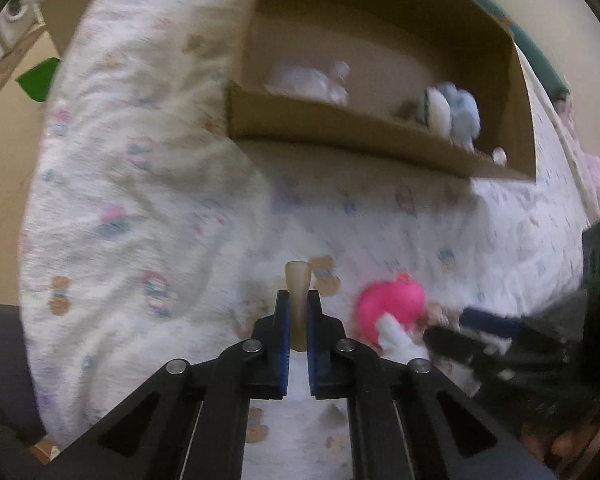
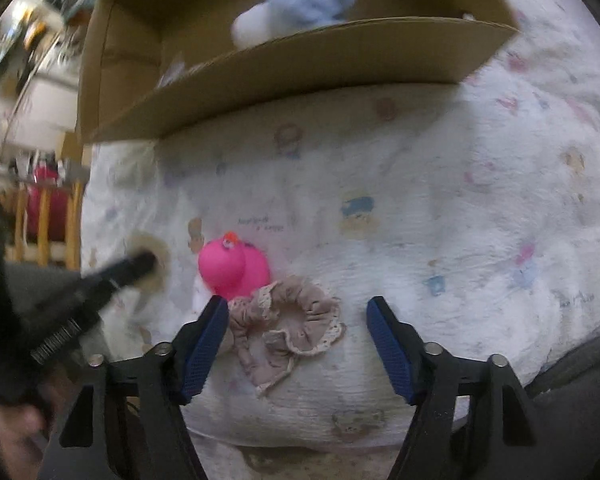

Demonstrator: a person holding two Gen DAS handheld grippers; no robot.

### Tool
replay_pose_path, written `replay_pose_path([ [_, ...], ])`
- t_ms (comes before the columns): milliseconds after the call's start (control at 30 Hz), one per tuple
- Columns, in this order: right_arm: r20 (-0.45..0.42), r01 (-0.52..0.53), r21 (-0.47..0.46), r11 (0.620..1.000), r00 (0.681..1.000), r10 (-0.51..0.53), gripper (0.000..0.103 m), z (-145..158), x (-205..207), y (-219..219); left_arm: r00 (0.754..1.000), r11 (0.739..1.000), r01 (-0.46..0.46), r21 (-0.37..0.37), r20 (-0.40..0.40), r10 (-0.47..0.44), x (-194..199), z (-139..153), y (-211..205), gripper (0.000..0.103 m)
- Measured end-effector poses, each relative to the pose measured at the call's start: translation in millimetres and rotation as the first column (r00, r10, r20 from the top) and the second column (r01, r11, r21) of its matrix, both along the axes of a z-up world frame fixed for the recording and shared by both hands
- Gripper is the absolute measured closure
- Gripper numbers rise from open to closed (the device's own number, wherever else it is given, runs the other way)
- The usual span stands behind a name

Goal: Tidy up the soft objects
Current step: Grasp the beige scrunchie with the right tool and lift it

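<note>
In the left wrist view my left gripper is shut on a thin beige round pad, seen edge-on, just above the printed white bedsheet. A pink rubber duck lies to its right. In the right wrist view my right gripper stands open over a beige lace-trimmed scrunchie. The scrunchie lies between the fingers, nearer the left one, and no pad presses on it. The duck sits just beyond the scrunchie. Farther left, the left gripper is on the pad.
An open cardboard box lies on the bed beyond both grippers, holding a light blue plush and a pale white item. From the right wrist, its flap overhangs the sheet. The bed's edge and a wooden frame are at left.
</note>
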State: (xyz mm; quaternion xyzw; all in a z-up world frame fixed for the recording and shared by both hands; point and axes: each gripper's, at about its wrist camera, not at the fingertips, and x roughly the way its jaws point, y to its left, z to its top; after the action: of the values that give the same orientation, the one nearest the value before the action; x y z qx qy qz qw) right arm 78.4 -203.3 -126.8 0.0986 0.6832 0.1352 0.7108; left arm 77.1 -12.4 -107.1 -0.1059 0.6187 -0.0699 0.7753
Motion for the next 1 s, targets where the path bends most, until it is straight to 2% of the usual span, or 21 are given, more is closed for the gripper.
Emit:
replay_pose_path([
  [67,-0.012,-0.019,-0.015,1.0,1.0,0.019,0.045,-6,-1,5,0.999,1.0,-0.024,0.004,0.027,0.024,1,6,5,0.096],
  [133,-0.017,-0.028,-0.023,0.999,0.999,0.027,0.048,-10,-1,7,0.998,1.0,-0.03,0.007,0.049,0.03,1,10,8,0.096],
  [167,-0.017,-0.031,-0.02,0.999,0.999,0.031,0.054,-11,0,8,0.998,0.999,-0.032,0.008,0.057,0.031,1,12,8,0.096],
  [200,-0.018,-0.038,-0.012,0.999,0.999,0.038,0.067,-12,1,9,0.998,0.999,-0.032,0.006,0.063,0.032,1,13,7,0.096],
  [300,-0.021,-0.045,0.014,0.999,0.999,0.045,0.087,-13,1,11,0.997,1.0,-0.031,-0.005,0.075,0.031,1,17,10,0.096],
  [567,0.123,0.019,0.165,0.986,0.992,-0.04,0.089,24,0,-2,0.993,0.999,-0.044,-0.016,0.106,0.045,-2,23,12,0.096],
  [800,0.234,0.032,0.224,0.974,0.968,-0.086,0.089,53,1,-13,0.984,0.998,-0.054,0.019,0.169,0.05,-5,34,10,0.096],
  [1000,0.315,0.029,0.256,0.966,0.943,-0.111,0.089,71,-1,-22,0.967,0.997,-0.063,0.034,0.248,0.053,-10,49,12,0.096],
])
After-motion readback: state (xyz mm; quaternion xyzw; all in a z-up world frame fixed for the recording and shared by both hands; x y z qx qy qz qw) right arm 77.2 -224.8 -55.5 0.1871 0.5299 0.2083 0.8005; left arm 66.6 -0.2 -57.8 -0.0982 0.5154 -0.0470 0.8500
